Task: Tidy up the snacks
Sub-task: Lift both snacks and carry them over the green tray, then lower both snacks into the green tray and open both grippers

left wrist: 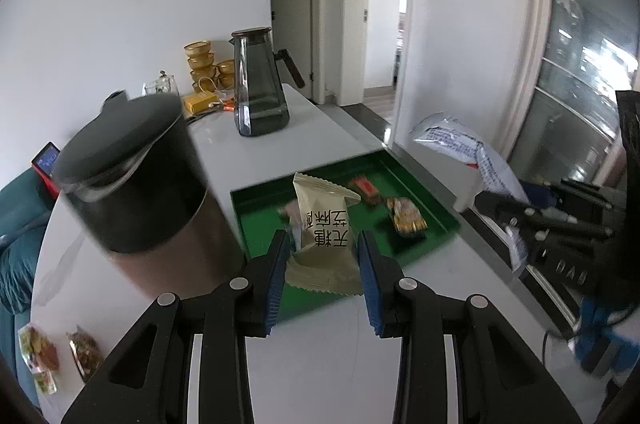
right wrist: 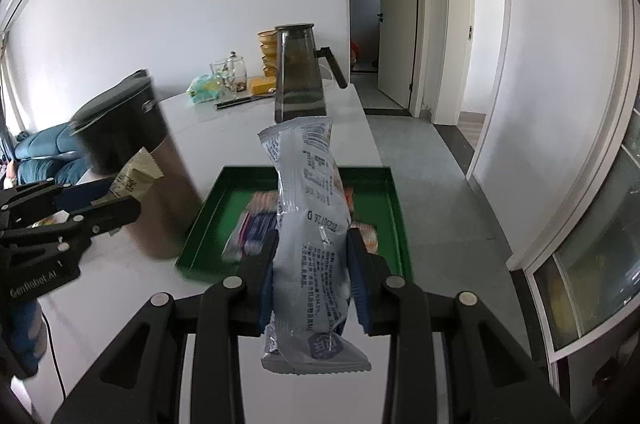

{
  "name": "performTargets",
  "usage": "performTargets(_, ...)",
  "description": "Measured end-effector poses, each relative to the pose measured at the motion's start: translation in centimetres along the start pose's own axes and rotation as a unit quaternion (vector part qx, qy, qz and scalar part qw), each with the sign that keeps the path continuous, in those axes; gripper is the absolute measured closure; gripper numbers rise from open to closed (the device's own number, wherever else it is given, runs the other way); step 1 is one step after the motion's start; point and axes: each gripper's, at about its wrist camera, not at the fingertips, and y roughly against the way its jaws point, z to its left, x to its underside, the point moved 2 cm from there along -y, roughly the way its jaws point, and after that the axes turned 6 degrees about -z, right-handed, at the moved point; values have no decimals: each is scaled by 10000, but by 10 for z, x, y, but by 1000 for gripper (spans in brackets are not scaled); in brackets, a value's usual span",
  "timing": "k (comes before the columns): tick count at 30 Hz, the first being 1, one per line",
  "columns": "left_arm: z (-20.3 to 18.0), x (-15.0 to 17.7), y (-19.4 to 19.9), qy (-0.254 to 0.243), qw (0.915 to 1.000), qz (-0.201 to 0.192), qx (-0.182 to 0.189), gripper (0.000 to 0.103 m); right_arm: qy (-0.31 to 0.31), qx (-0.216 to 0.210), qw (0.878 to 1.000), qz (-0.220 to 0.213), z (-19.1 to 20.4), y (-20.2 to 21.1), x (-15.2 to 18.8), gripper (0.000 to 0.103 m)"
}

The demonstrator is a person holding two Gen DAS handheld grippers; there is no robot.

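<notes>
Both grippers pinch crinkly packets, the left gripper [left wrist: 322, 256] a beige sachet [left wrist: 320, 224] and the right gripper [right wrist: 312, 272] a long silver pouch [right wrist: 308, 216], either of which may slip short of the green tray [left wrist: 420, 184].

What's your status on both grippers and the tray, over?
Left gripper shut on beige packet. Right gripper shut on silver packet. Both above green tray. Black canister close left.

Snack packets and green tray [left wrist: 416, 184]

Beige packet [left wrist: 320, 224] upright, clamped above the tray; silver-blue packet [right wrist: 310, 224] upright, clamped over it. Small wrapped snacks [left wrist: 406, 218] lie inside.
</notes>
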Motion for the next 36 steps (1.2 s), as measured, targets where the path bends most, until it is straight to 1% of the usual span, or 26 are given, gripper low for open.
performTargets(3,-3,-11,-36,86,9998,106,-145,73,39,14,10000,45,-7,-34,-12,103)
performTargets(5,-3,-9,-60,186,9993,239,-230,73,25,3,9999,130,-11,-59,-15,103)
performTargets(9,-3,-5,-112,287,9971,489,-501,73,-34,7,9995,317,-20,-104,-10,103)
performTargets(12,0,3,-143,325,9948,655,-704,73,-78,-2,9989,461,-24,-136,-5,103)
performTargets(15,4,7,-164,253,9924,674,-999,73,-142,4,9982,588,-28,-163,0,103)
performTargets(20,13,20,-186,373,9893,813,-1151,73,-187,-34,9969,765,-28,-193,12,103)
performTargets(25,14,32,-203,383,9877,1024,-1121,73,-146,-63,9954,949,-24,-211,26,103)
performTargets(32,9,32,-204,290,9889,940,-1116,72,-76,-8,9950,998,-21,-215,29,102)
performTargets(34,8,32,-204,254,9889,930,-1134,71,-30,15,9948,1014,-19,-215,28,101)
performTargets(35,7,32,-204,253,9890,933,-1117,68,-13,17,9949,1012,-18,-214,28,100)
performTargets(36,7,32,-203,254,9890,932,-1121,67,-3,13,9949,1005,-17,-213,28,94)
